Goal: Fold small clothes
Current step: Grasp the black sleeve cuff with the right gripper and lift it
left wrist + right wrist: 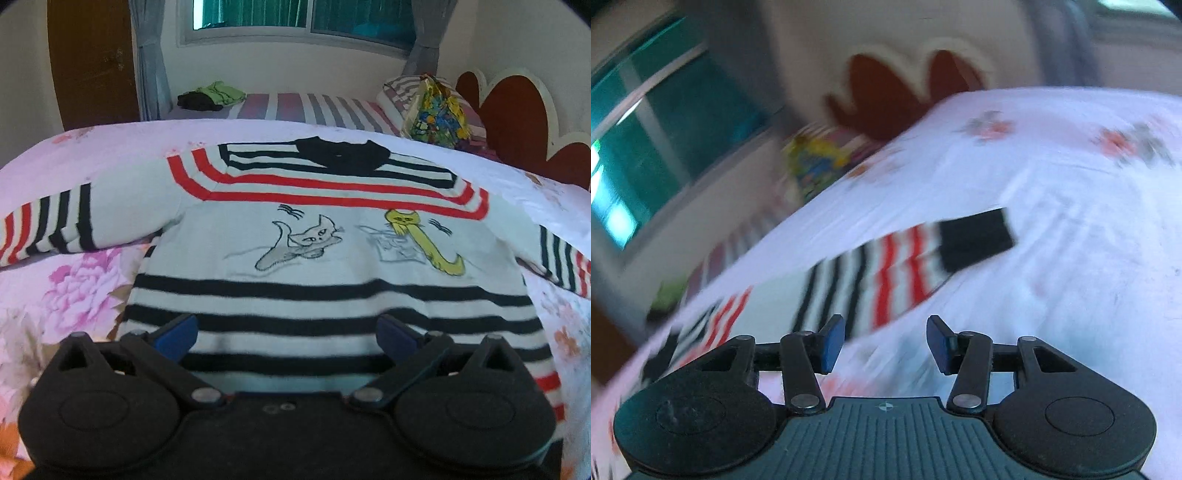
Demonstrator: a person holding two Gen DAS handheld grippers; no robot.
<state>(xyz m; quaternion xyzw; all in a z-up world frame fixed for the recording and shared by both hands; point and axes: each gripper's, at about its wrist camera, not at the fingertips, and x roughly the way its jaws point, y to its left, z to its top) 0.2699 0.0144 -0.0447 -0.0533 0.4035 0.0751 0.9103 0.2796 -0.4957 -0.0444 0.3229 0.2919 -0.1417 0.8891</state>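
A small white sweater (325, 258) with black and red stripes and two cat drawings lies flat, front up, on a floral bedsheet (74, 280), both sleeves spread out. My left gripper (288, 338) is open above the sweater's lower stripes, near the hem. In the blurred right wrist view, the sweater's sleeve (905, 266) with its black cuff (975, 240) lies stretched out on the sheet. My right gripper (886, 345) is open and empty, just short of that sleeve.
A second bed with a striped sheet (295, 107) stands behind, with a green and black clothes pile (210, 96), a striped pillow and a colourful bag (439, 110). A red and white headboard (524, 122) is at the right. A window is on the far wall.
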